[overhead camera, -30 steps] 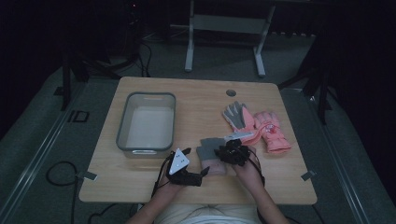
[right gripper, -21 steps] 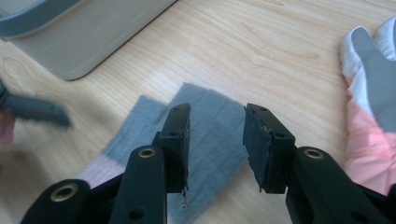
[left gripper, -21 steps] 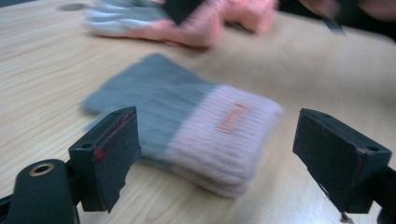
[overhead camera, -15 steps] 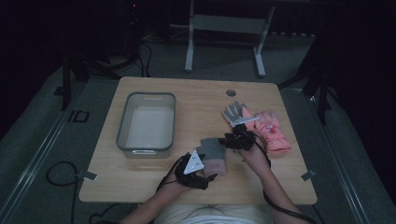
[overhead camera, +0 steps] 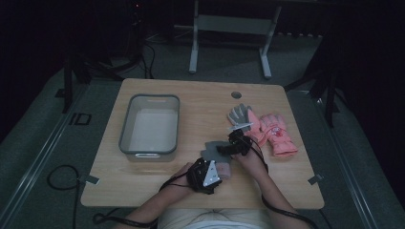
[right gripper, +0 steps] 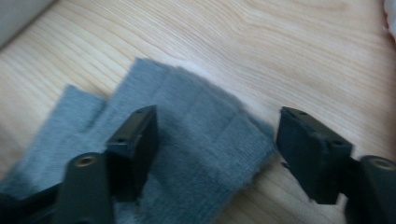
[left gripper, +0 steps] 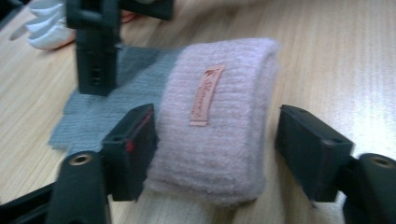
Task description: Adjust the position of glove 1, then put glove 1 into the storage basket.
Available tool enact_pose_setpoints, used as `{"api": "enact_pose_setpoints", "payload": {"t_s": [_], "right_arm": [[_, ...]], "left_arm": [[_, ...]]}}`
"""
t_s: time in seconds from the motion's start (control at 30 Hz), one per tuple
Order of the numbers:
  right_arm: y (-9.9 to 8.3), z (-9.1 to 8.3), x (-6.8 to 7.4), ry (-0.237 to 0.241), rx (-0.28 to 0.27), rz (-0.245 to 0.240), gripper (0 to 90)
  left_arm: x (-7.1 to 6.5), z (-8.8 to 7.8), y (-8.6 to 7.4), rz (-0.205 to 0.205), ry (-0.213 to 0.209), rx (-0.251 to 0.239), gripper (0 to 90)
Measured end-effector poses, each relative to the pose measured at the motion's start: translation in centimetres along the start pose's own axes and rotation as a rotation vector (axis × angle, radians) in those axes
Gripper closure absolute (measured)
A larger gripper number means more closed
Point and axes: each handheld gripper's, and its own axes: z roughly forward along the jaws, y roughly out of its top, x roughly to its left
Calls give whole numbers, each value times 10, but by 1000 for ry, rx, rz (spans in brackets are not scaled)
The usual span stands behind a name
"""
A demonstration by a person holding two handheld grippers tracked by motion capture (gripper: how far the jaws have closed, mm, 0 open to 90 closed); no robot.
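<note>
Left gripper (left gripper: 217,140) straddles the pink cuff (left gripper: 215,126) of the glove (overhead camera: 217,155) – jaws have just been closing, one pad at the knit, the other still clear, no squeeze yet. Right gripper (right gripper: 217,140) sits over the glove's grey fingers (right gripper: 187,140) – jaws have just been opening, fabric loose between them, not gripped. Glove lies flat near the table's (overhead camera: 200,100) front edge, right of centre. Ski gloves (overhead camera: 265,129) near the right edge. Bin (overhead camera: 125,129) on the left half.
</note>
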Motion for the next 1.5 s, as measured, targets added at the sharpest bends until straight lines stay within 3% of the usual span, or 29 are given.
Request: {"api": "enact_pose_setpoints", "payload": {"t_s": [0.07, 0.17, 0.23, 0.27, 0.3, 0.37, 0.4, 0.47, 0.5, 0.67, 0.8, 1.03, 1.13, 1.5], "right_arm": [[-3, 2, -3, 24, 3, 27, 283], [-5, 2, -3, 33, -14, 18, 332], [-5, 1, -3, 60, -14, 10, 377], [-5, 1, -3, 68, -14, 9, 440], [-5, 1, -4, 107, -10, 14, 534], [-4, 2, -6, 163, -2, 45, 625], [-3, 2, -8, 208, 22, 91, 662], [-2, 2, -9, 220, 27, 106, 678], [0, -2, -10, 252, 13, 126, 695], [9, -13, -6, 227, -17, 102, 703], [17, -22, -6, 233, -39, 104, 705], [38, -45, 2, 207, -84, 70, 705], [44, -48, 5, 194, -91, 55, 707], [54, -49, 12, 205, -102, 48, 708]], "left_arm": [[0, 0, -1, 0, 15, -1, 365], [2, 0, -1, -17, 7, 5, 437], [8, -3, -1, -76, -24, -10, 516], [12, -4, -1, -110, -43, -17, 553], [18, -5, -1, -153, -71, -20, 589], [23, -6, -1, -186, -94, -24, 641], [24, -6, 0, -190, -96, -25, 659], [25, -7, 1, -195, -98, -25, 678], [27, -9, 5, -198, -102, -19, 685], [37, -21, 17, -188, -96, -30, 692], [46, -30, 23, -189, -102, -39, 695], [69, -51, 41, -147, -119, -29, 702], [75, -55, 45, -131, -129, -20, 703], [88, -67, 43, -150, -155, -11, 704]]}}
